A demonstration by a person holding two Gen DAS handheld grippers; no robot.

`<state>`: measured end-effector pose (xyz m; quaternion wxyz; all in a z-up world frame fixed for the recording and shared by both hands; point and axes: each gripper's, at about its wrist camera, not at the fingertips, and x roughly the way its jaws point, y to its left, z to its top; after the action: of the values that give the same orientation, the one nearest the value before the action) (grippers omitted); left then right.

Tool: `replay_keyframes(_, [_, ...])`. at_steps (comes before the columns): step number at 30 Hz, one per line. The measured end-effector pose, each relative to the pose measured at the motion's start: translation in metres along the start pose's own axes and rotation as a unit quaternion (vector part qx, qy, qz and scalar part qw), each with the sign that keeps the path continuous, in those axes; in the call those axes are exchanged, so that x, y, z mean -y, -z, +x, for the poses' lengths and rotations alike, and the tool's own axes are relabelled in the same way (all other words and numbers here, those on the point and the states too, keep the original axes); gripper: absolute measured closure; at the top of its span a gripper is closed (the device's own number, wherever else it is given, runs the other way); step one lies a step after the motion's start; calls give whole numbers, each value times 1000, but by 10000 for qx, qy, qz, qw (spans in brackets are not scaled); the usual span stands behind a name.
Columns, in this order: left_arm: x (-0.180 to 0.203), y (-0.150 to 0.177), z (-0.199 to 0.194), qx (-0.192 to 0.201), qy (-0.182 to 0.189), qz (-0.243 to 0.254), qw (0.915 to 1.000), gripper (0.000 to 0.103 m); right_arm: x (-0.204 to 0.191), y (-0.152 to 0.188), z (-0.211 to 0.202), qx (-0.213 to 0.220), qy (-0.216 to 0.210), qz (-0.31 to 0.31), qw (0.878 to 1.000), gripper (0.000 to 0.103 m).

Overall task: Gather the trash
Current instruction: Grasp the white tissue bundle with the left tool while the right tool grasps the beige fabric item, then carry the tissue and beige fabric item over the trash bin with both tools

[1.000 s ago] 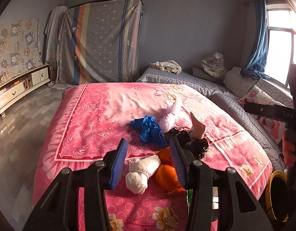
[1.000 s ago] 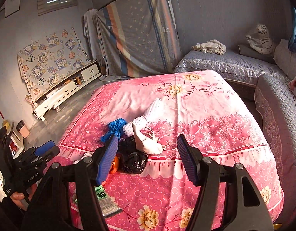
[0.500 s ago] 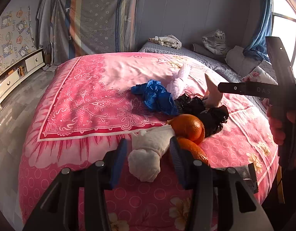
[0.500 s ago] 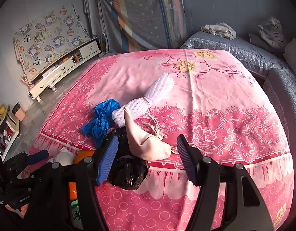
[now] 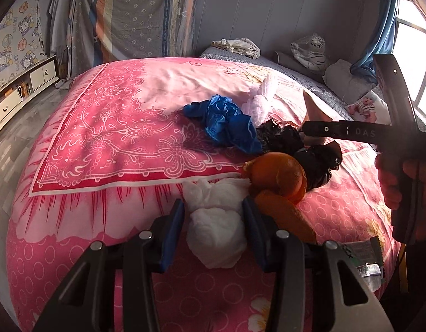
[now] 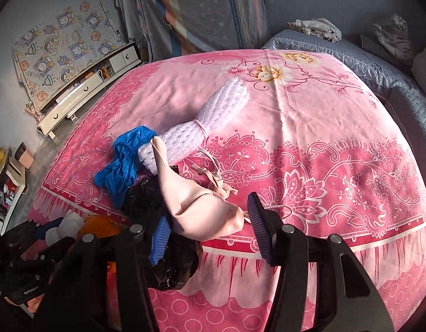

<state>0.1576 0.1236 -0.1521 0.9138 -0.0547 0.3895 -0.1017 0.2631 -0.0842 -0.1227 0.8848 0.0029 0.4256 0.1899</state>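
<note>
Both grippers at the trash pile on the pink bed (image 5: 108, 127).

My left gripper (image 5: 213, 221) has its jaws apart, one on each side of the white tissue wad (image 5: 215, 229), which lies just beside the orange peel (image 5: 279, 174). My right gripper (image 6: 210, 229) is likewise spread, straddling the beige cloth pouch (image 6: 202, 207) above the black bag (image 6: 171, 262). A blue glove (image 6: 124, 163) and white foam net (image 6: 213, 116) lie behind.
</note>
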Motion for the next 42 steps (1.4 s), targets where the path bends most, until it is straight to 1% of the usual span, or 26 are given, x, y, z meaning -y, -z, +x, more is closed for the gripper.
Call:
replay_keyframes(1, [0, -1, 0, -15, 28, 5, 10000, 67, 1, 0, 1, -28, -41, 25, 10000, 60])
replay_keyframes(3, [1, 0, 0, -6, 19, 29, 10000, 68, 1, 0, 4, -119, -73, 52, 9999, 70])
replay_keyframes(7, [3, -1, -3, 88, -64, 56, 9999, 71, 1, 1, 3, -173, -46, 75, 9998, 78])
replay_keyframes(9, [2, -2, -5, 101, -60, 41, 9999, 72, 1, 1, 1, -154, -9, 73, 9999, 83])
replay_keyframes(11, [2, -3, -8, 149, -95, 31, 9998, 73, 0, 1, -3, -135, -1, 54, 9999, 85])
replay_keyframes(19, [2, -10, -35, 530, -171, -17, 9984, 73, 4, -3, -32, 133, -30, 130, 9998, 86])
replay_keyframes(26, [17, -16, -58, 824, -148, 110, 9964, 73, 11, 2, -61, 273, -115, 279, 9992, 86])
replay_keyframes(36, [53, -26, -89, 1221, 52, 338, 9919, 73, 22, 16, -119, 655, -110, 391, 9970, 86])
replay_keyframes(42, [84, -33, -110, 1489, 290, 555, 9869, 73, 31, 29, -163, 973, -57, 458, 9942, 86])
